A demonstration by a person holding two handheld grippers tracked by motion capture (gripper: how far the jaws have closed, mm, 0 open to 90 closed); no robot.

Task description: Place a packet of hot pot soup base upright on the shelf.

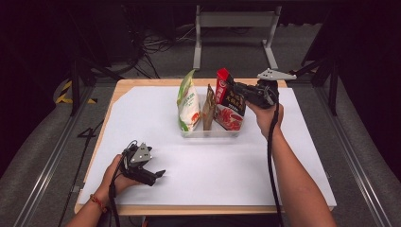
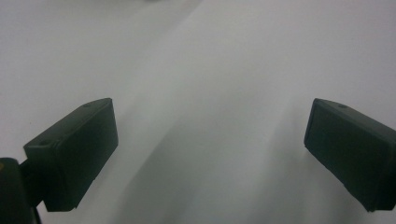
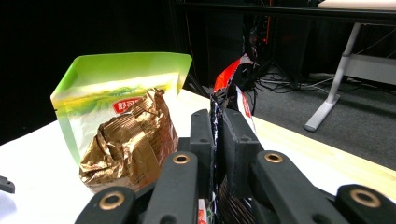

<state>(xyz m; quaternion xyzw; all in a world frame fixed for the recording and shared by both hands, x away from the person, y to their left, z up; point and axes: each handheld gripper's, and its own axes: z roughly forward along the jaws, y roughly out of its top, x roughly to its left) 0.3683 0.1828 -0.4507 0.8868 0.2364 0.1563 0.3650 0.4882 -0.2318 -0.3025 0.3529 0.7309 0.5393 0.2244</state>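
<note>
Gripping the upper edge of the red packet [image 1: 230, 101], the right gripper [image 1: 235, 88] is standing with its jaws nearly together, the thin foil pinched between the pads, as the right gripper view is showing with the packet's top [image 3: 229, 79] rising just beyond the jaws. The red packet is sitting upright at the right end of the clear tray [image 1: 212, 134], which is resting on the white sheet [image 1: 156, 118] near the far middle of the table [image 1: 124, 86]. The hold is looking narrow and high, so the packet could be slipping out if the pinch is loosening, or it could be swinging and folding below the jaws. Any pull to the side is likely to be dragging the light tray along, or tipping it. Right beside the red packet, the crumpled brown packet [image 1: 208, 108] is standing in the middle of the tray and appears to be touching it, so it may be getting knocked over or carried along. The green and white bag [image 1: 188, 105] is leaning at the tray's left end, taller than the others, and a fall of the brown one could be pushing it over too. The left gripper [image 1: 158, 175] is lying low on the sheet near the front left, well apart from the tray, its jaws spread wide with nothing between them, so it is not steadying the tray.
</note>
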